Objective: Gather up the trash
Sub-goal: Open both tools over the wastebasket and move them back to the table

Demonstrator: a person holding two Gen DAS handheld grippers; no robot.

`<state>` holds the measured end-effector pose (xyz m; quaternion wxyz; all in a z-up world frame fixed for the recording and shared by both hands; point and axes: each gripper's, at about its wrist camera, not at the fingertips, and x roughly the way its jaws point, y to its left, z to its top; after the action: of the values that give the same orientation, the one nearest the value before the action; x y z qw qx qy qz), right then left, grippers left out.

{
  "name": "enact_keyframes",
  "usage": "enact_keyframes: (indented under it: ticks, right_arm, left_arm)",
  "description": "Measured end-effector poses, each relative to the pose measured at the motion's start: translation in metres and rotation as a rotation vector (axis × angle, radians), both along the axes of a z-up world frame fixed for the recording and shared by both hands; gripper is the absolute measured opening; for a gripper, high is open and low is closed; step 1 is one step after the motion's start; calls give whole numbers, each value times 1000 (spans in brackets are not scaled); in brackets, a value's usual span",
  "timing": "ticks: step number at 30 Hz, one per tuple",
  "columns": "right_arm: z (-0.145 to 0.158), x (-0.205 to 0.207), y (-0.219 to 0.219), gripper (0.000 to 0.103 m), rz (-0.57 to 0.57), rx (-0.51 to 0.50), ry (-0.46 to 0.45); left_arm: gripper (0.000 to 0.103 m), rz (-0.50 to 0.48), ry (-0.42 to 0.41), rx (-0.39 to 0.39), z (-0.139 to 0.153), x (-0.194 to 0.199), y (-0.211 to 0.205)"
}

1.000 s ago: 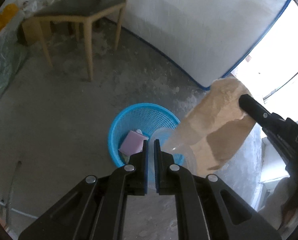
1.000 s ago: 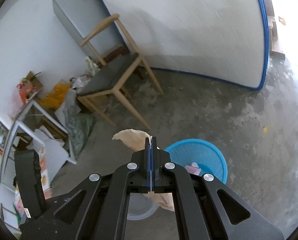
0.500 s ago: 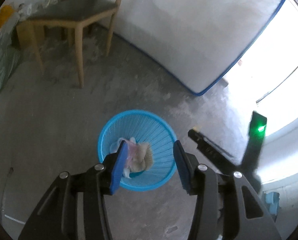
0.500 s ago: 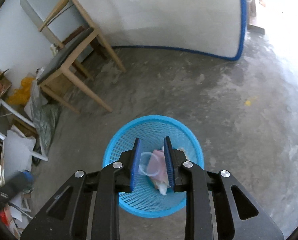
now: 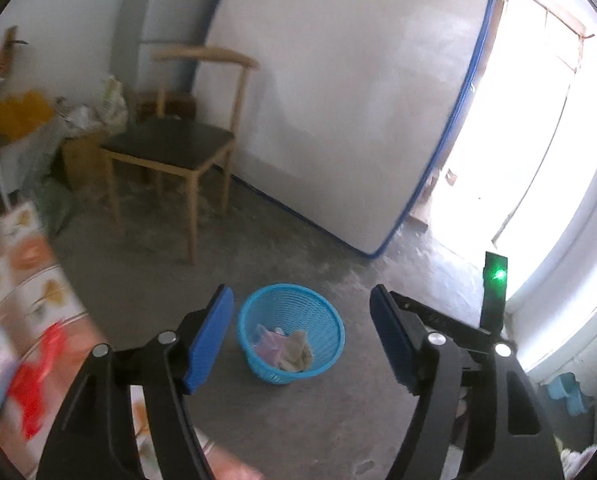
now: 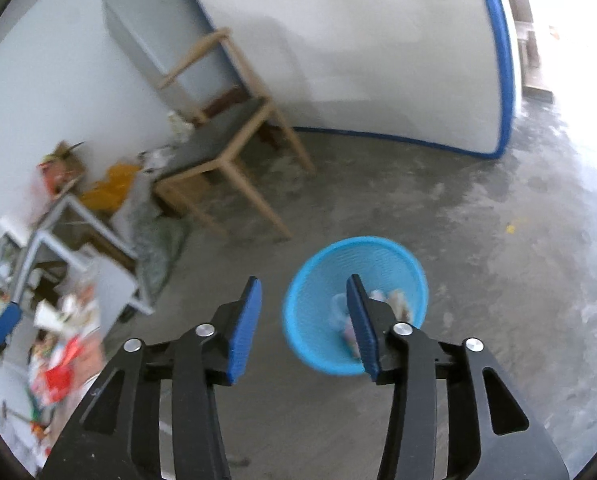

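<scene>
My left gripper [image 5: 300, 338] is spread wide with nothing between its blue pads [image 5: 208, 340]. My right gripper [image 6: 304, 322] is also parted, somewhat less widely, and it too carries nothing. The blue mesh wastebasket [image 5: 292, 334] stands upright on the bare concrete floor [image 5: 338, 420], framed between the left fingers in the left wrist view. In the right wrist view the same basket [image 6: 356, 264] sits partly behind the right-hand finger. Inside it I see the trash [image 5: 284, 350]: a pink piece, crumpled brownish paper and something clear and plastic, though I cannot tell exactly what. A wooden chair [image 5: 174, 148] with a dark seat stands well apart from the basket, near a white blue-edged mattress [image 5: 338, 100] leaning against the wall. A patterned, cluttered surface [image 5: 22, 320] sits blurred at my left.
</scene>
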<state>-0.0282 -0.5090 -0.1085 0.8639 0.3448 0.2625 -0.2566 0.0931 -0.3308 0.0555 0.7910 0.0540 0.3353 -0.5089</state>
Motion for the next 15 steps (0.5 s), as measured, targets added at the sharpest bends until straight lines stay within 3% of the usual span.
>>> enact_keyframes:
  ticks: [8, 15]
  right_arm:
    - [42, 21, 62, 55, 190, 82, -66]
    - [52, 91, 138, 60, 419, 164, -84]
  left_arm:
    - [74, 177, -127, 18, -3, -20, 124]
    - [74, 321, -164, 16, -16, -24, 212]
